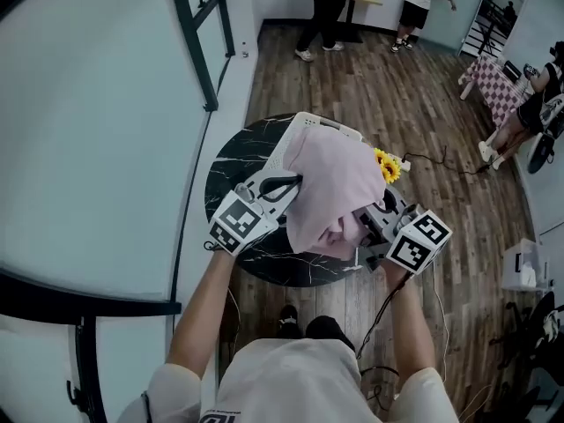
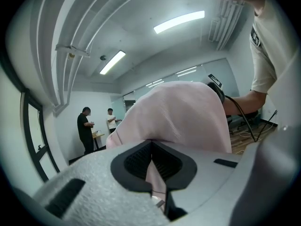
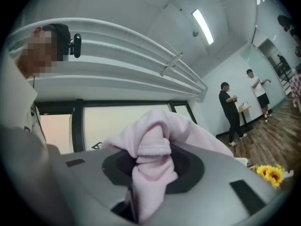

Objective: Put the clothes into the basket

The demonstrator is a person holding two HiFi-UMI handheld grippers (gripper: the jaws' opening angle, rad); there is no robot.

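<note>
Left gripper (image 2: pixel 153 173) and right gripper (image 3: pixel 149 173) are both pinched tight on the soft pink fleece garment (image 1: pixel 330 188) over the white plastic basket (image 1: pixel 304 123), so I'd say lower it in and let go next.

cool, even light from ceiling strip lamps (image 2: pixel 178 21), mild glare there, heavy fisheye curvature, black vignetted corners

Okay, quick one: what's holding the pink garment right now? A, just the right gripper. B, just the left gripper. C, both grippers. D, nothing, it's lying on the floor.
C: the left gripper and the right gripper each have their jaws closed on a fold of the pink garment, as each gripper's own view shows.
</note>
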